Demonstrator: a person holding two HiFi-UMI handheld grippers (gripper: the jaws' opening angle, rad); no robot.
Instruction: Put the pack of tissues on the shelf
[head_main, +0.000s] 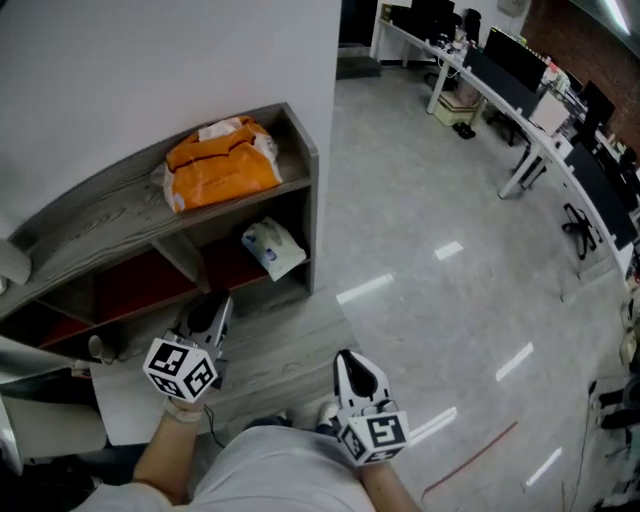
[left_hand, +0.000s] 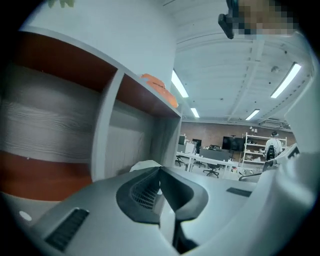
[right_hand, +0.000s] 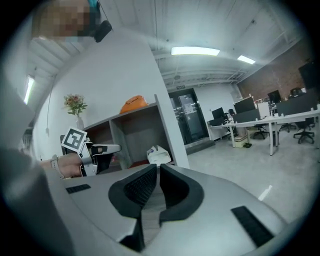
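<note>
Near shelf (right_hand: 132, 114): flowers (right_hand: 75, 103), right gripper view

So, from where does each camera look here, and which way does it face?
Head view: on the head, looking steeply down at the shelf; forearms, left tool, right tool show.
Left gripper view: on the left tool, facing the shelf's lower compartment; only its jaws show.
Right gripper view: on the right tool, facing the shelf; left hand shows.
All share the pack of tissues.

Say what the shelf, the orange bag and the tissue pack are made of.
Shelf: matte grey board with grain streaks, probably wood-look laminate.
Orange bag: thin plastic, crinkled and shiny.
Tissue pack: likely soft plastic film, white and wrinkled.
</note>
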